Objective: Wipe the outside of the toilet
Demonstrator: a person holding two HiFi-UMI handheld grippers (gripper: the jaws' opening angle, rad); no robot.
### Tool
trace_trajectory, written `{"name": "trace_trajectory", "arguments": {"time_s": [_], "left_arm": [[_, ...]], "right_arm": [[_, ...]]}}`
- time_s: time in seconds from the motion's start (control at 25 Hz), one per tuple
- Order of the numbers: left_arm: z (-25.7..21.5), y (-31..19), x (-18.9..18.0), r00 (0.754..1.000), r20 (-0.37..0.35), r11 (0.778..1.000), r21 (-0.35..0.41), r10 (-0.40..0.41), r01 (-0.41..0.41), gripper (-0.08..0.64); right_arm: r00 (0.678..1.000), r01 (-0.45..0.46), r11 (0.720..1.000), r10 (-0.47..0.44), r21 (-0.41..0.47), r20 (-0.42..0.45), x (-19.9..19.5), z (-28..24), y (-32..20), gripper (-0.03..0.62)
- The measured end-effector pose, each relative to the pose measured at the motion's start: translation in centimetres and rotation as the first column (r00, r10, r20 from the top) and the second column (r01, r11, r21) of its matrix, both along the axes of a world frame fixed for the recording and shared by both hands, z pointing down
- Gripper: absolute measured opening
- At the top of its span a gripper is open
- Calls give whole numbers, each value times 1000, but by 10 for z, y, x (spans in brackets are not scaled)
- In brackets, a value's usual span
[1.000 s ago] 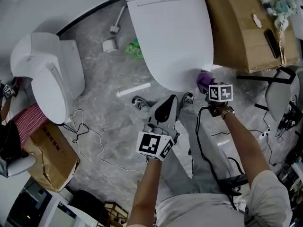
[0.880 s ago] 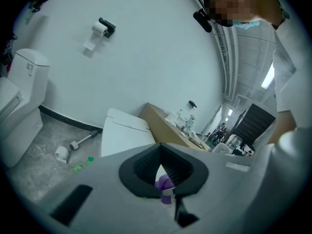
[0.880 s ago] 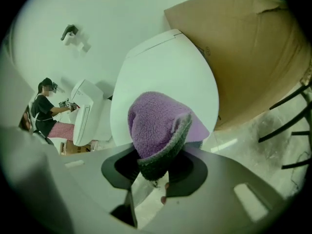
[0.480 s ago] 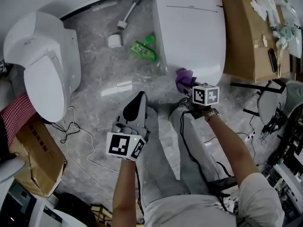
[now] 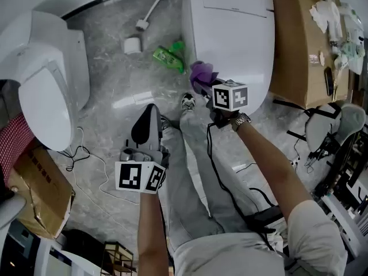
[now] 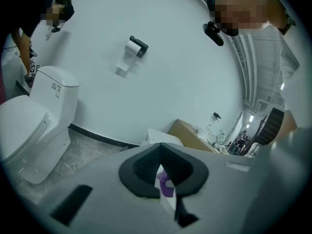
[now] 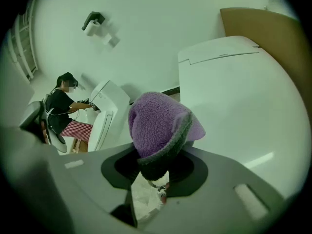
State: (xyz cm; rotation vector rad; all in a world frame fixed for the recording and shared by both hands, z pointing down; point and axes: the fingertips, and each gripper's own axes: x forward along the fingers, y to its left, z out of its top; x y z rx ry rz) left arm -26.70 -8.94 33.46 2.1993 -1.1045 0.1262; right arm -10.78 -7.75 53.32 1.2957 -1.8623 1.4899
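The white toilet (image 5: 230, 33) with its lid down stands at the top of the head view. My right gripper (image 5: 206, 84) is shut on a purple fleece cloth (image 5: 200, 72), which is held at the toilet's near left side. In the right gripper view the cloth (image 7: 161, 126) bulges out above the jaws of that gripper (image 7: 158, 165), with the toilet's white wall (image 7: 239, 106) just to its right. My left gripper (image 5: 147, 125) hangs over the floor to the left, shut and empty. Its pads (image 6: 141, 167) meet at a point in the left gripper view.
A second toilet (image 5: 46, 79) stands at the left. A green packet (image 5: 169, 56), a white cup (image 5: 132, 45) and a brush (image 5: 148, 13) lie on the grey floor. Cardboard boxes sit at the right (image 5: 299, 39) and lower left (image 5: 40, 194). A cable (image 5: 80, 154) trails nearby.
My right gripper has carried the purple cloth leftward from the toilet's front to its near left side. The left gripper has drifted left and lower in the head view.
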Motion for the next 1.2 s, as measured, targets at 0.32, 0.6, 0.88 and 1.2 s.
{"name": "trace_trajectory", "arguments": {"time_s": [0.32,0.6,0.88,1.2], "left_arm": [[-2,-77,6,998,42,998,38,-54,53,6],[45,-155,-13,998,64,1000,21,18,-19,6],[76,-236,-25,983,40,984,-4,180,-180,6],[106,-280,-32,956,26,957,-23,291,-291,6]], "right_arm": [[1000,10,1000,-10,25,13,-6,-12,-88,133],[999,22,999,-20,38,-45,-23,18,-184,133],[992,-89,995,91,35,-91,-27,46,-286,133],[971,-169,984,176,55,-161,0,62,-372,135]]}}
